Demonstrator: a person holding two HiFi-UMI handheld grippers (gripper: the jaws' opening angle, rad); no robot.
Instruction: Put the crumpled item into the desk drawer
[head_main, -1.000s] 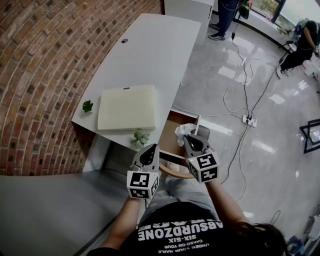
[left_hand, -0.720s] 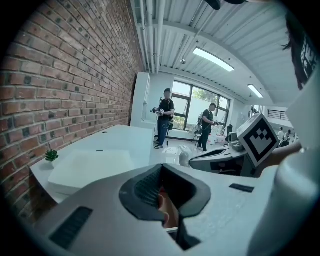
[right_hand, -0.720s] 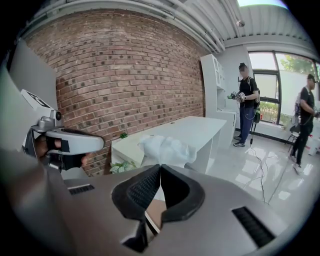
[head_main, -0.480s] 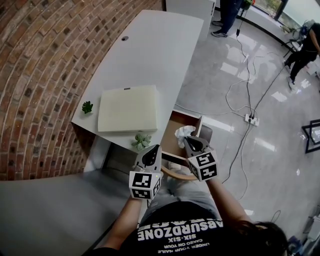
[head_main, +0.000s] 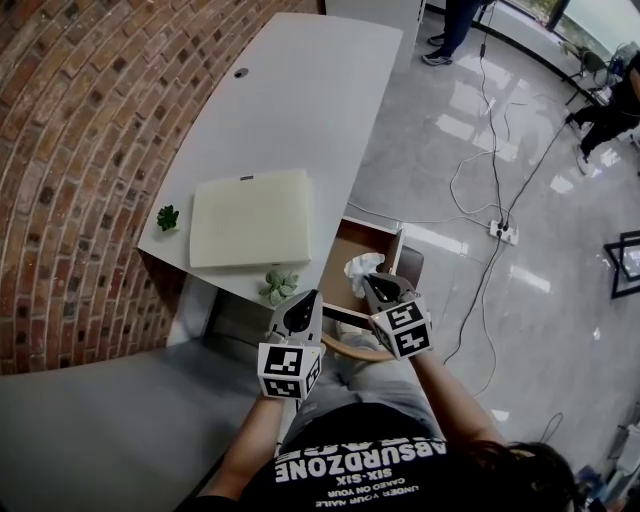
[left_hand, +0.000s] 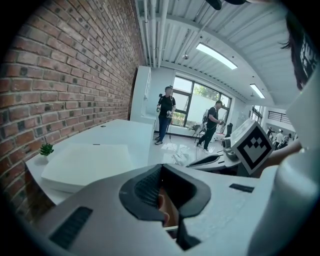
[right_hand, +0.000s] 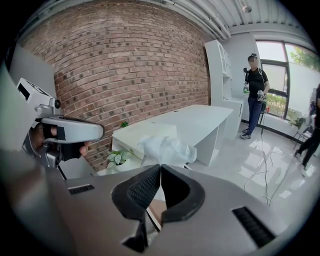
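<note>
My right gripper is shut on a crumpled white paper, which hangs over the open wooden drawer at the white desk's near right side. My left gripper is shut with nothing in it and hovers left of the right one, just off the desk's front edge. The right gripper's marker cube shows in the left gripper view.
A cream pad lies on the desk, with a small green plant at its left and a succulent at its front. A brick wall runs along the left. Cables and a power strip lie on the floor; people stand far off.
The right gripper with the paper has shifted a little left and farther over the drawer. The left gripper has stayed nearly still.
</note>
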